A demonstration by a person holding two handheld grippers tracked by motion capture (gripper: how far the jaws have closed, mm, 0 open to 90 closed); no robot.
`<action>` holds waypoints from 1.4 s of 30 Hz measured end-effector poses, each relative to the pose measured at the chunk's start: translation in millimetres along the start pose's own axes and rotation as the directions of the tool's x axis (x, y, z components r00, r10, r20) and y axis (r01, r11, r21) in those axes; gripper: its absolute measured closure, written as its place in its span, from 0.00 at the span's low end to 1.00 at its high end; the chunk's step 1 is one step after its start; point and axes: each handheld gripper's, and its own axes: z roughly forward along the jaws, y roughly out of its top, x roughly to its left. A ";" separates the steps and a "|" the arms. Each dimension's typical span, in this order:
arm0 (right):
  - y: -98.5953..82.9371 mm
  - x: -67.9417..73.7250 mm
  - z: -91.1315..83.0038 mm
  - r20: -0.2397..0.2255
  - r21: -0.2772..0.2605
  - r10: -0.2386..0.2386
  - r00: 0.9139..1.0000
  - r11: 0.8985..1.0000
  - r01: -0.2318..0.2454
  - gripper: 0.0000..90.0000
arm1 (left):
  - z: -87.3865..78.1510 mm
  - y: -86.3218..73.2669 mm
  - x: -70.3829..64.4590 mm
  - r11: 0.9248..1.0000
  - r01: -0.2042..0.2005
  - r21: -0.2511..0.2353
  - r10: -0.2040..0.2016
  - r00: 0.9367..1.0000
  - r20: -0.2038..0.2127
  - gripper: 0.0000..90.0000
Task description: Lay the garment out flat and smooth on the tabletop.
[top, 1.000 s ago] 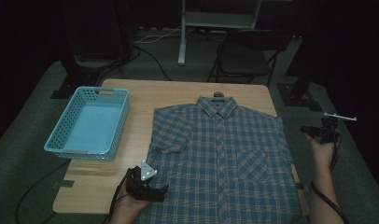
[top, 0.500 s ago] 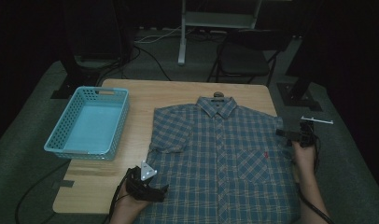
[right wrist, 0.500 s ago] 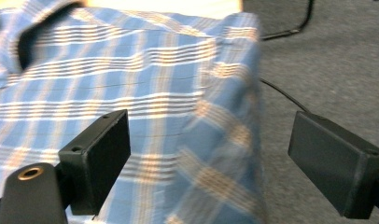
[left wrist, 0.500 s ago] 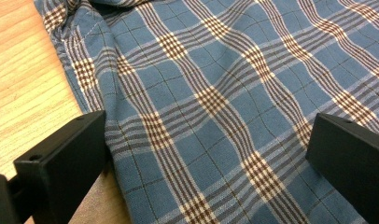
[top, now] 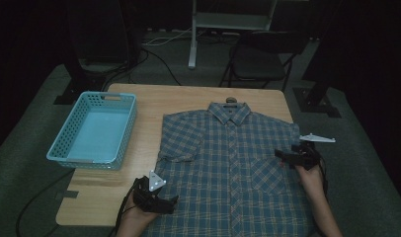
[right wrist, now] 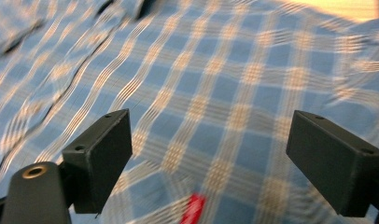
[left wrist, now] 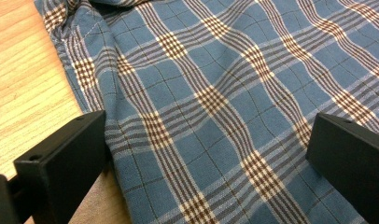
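Blue plaid short-sleeved shirt (top: 233, 163) spread flat and buttoned at centre right of the tabletop (top: 154, 103), small red tag on its chest pocket, left tool (top: 161, 203) jaws wide at its lower-left hem, right tool (top: 283, 156) jaws wide over its right side

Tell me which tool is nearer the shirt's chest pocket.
Right. The right tool hovers at the chest pocket edge; the left tool sits at the shirt's opposite lower edge.
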 end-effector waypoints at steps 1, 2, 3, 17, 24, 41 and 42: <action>-2.7 4.8 0.5 -0.004 0.006 -0.020 1.000 1.000 0.020 0.15 | 0.0 0.0 0.0 1.000 0.000 0.000 0.000 1.000 0.000 0.00; -5.7 9.9 0.5 -0.011 0.005 -0.038 0.999 0.999 0.038 0.15 | 0.0 0.0 0.0 1.000 0.000 0.000 0.000 1.000 -0.001 0.00; -8.6 14.7 0.2 -0.017 0.003 -0.065 0.998 0.998 0.065 0.15 | -0.1 0.1 0.0 1.000 0.000 0.001 0.000 1.000 -0.001 0.00; -51.4 60.6 -22.2 -0.103 0.000 -0.220 0.970 0.975 0.221 0.14 | -0.2 -0.2 -0.5 1.000 0.003 0.000 -0.003 1.000 0.000 0.00; -72.0 68.0 -35.3 -0.079 0.016 -0.226 0.971 0.974 0.228 0.15 | -0.5 -0.3 -0.7 1.000 -0.007 0.003 0.007 1.000 0.004 0.00; -108.9 66.1 -61.0 -0.031 0.034 -0.241 0.970 0.970 0.242 0.15 | -0.5 -0.4 -1.2 1.000 -0.010 0.002 0.010 1.000 0.010 0.00; -110.4 66.0 -61.8 -0.021 0.037 -0.243 0.970 0.969 0.243 0.15 | -0.5 -0.4 -1.2 1.000 -0.010 0.002 0.010 1.000 0.010 0.00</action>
